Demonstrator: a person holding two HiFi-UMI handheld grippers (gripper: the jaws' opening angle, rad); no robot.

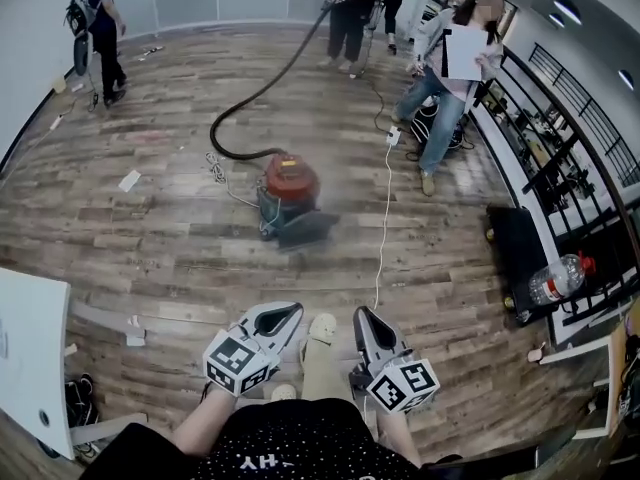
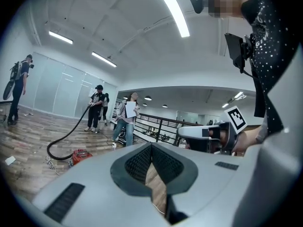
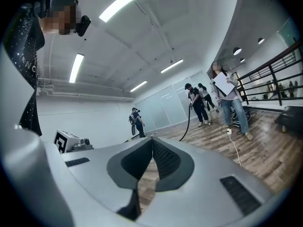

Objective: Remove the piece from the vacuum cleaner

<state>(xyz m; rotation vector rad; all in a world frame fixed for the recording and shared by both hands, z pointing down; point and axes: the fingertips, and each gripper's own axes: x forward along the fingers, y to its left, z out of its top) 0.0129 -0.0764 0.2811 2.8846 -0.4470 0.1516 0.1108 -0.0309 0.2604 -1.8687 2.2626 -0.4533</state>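
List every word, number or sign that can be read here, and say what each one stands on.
"HY": white letters on the wearer's black shirt, cut off by the frame's bottom edge.
Plastic bottle: any label is too small to read.
Marker cubes: square patterns only, no letters.
Vacuum cleaner: no legible print.
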